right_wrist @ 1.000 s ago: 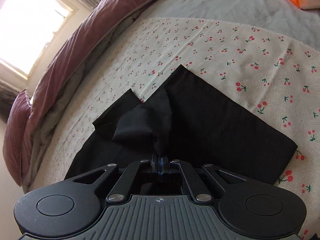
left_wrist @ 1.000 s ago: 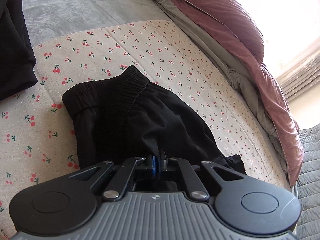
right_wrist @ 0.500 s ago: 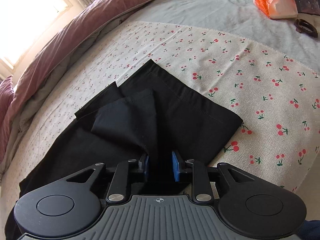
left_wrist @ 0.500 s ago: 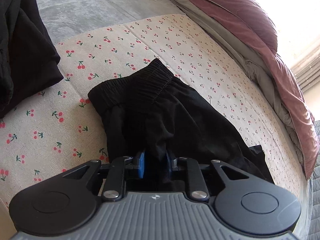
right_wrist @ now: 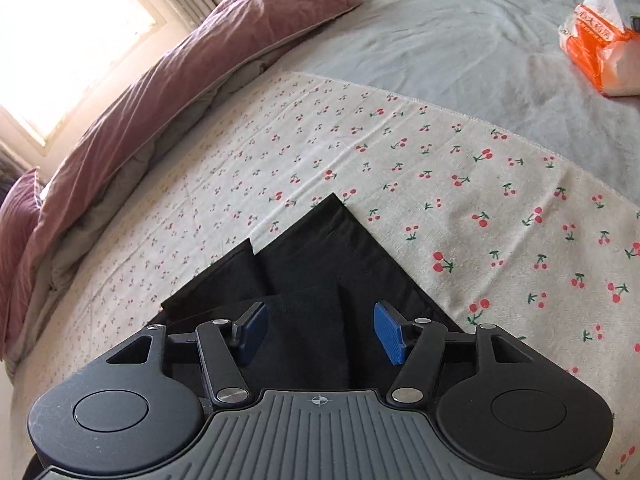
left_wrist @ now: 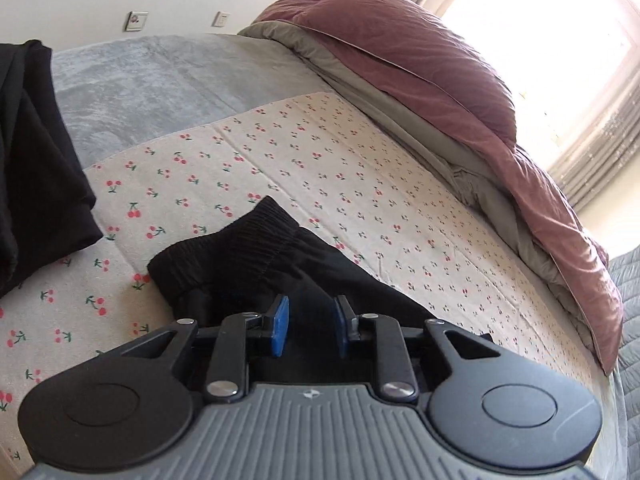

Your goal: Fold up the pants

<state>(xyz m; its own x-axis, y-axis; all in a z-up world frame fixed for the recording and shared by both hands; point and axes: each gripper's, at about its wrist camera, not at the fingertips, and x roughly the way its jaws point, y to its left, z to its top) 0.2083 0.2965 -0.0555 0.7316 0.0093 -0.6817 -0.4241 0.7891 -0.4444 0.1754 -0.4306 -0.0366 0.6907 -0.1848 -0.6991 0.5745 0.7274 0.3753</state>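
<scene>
The black pants point(left_wrist: 256, 264) lie on the cherry-print cloth point(left_wrist: 320, 168), elastic waistband end toward the left wrist view. My left gripper point(left_wrist: 308, 330) is open just above the fabric near the waistband, holding nothing. In the right wrist view the pants' leg end point(right_wrist: 320, 264) lies flat with its hem corner pointing away. My right gripper point(right_wrist: 320, 330) is open wide over the leg end and empty.
Another black garment point(left_wrist: 36, 168) lies at the left on the cloth. A mauve duvet point(left_wrist: 420, 72) is bunched along the far side by the window. An orange tissue pack point(right_wrist: 600, 56) sits on the grey bedspread point(right_wrist: 440, 48) at the far right.
Both grippers were shut on the pants a second ago; they have opened, let the fabric drop and pulled back. The pants now lie flat on the cloth.
</scene>
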